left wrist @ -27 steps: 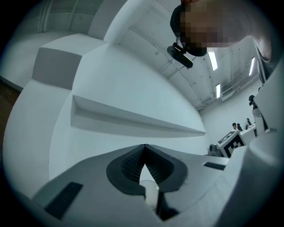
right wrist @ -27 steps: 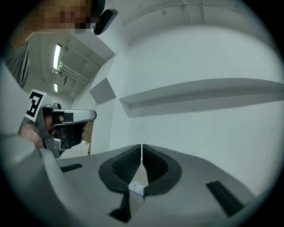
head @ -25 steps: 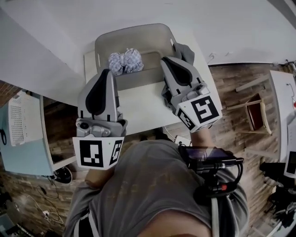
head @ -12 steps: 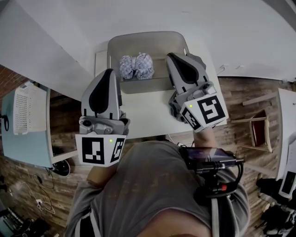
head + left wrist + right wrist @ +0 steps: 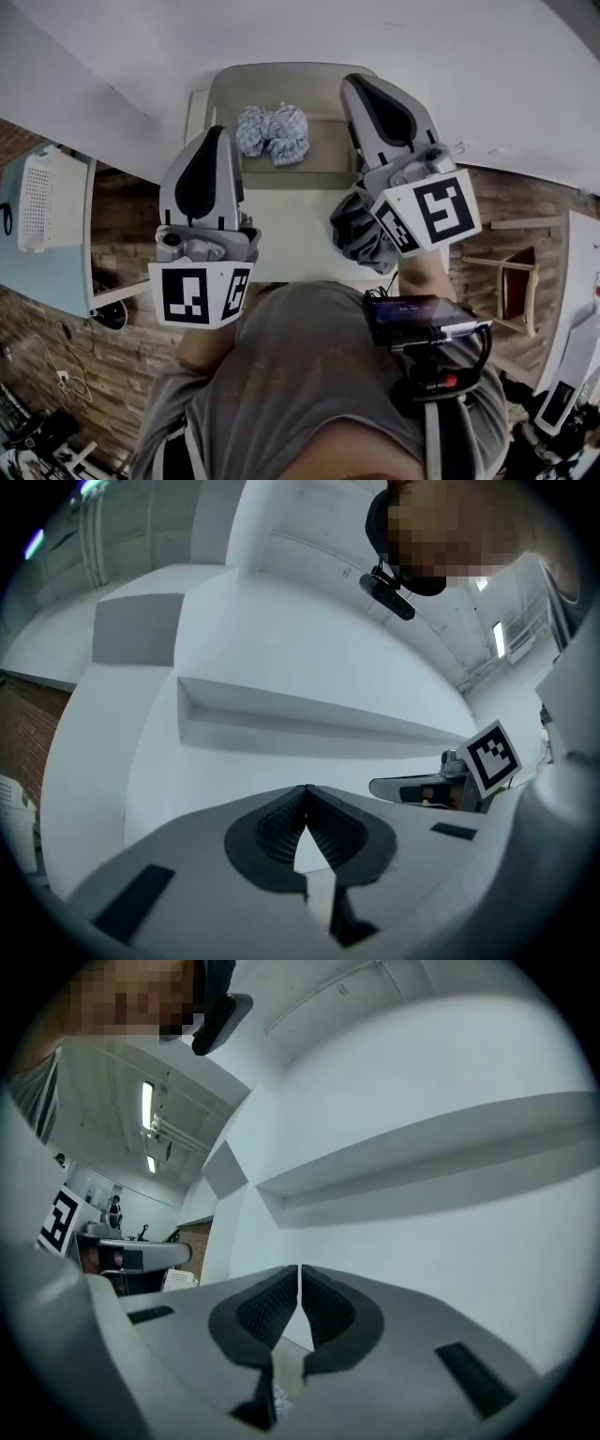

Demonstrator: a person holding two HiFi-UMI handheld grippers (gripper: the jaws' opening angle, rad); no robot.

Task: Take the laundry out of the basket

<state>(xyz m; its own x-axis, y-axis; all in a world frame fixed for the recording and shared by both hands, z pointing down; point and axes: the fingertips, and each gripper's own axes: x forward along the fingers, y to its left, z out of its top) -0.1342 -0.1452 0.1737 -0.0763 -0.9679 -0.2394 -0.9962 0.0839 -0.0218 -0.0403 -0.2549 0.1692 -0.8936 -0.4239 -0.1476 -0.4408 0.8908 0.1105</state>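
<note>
My right gripper (image 5: 361, 89) is shut on nothing and has swung up over the right side of the basket (image 5: 291, 176). My left gripper (image 5: 212, 141), shut too, waits at its front left. The grey cloth (image 5: 356, 234) that was by the basket's right rim now lies in front of the basket, so it is out. The checked cloth (image 5: 273, 132) is still inside, with nothing in the way.

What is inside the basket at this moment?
A bunched checked cloth lies on the floor of the basket. The right gripper covers the basket's right side, so whatever lies there is unseen.
</note>
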